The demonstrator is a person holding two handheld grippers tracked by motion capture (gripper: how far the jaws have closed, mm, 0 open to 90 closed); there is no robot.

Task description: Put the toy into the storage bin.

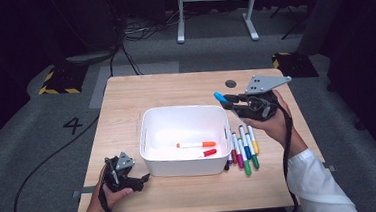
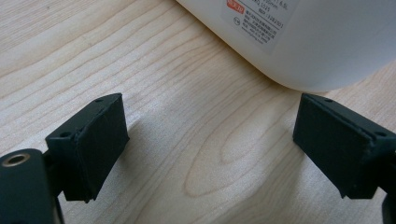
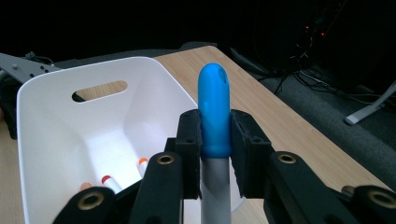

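Nearest to the camera, the left claw (image 1: 142, 181) rests low on the counter (image 1: 174, 87), just beside the front left corner of the white bin (image 1: 152, 161); its jaws are spread wide with only bare wood between them, and it holds nothing.

On the right side of the bin, the right claw (image 1: 230, 101) is raised above the counter and is pinching a blue-capped marker (image 3: 214, 112) close to the lower end of its cap. The marker is therefore in the air, near the bin's right back corner and above its rim. Its long axis runs along the claw, and the blue cap points away from the hand, toward the bin and a little upward.

I judge that the step in hand is carrying this marker over to the bin, where an orange marker (image 1: 196, 144) and a red marker (image 1: 208, 152) already lie on the floor. A row of other markers (image 1: 244, 149) waits on the counter just right of the bin. The next move calls for bringing the marker over the bin's open middle, lowering it, and then opening the jaws so that it falls inside and not on the rim.
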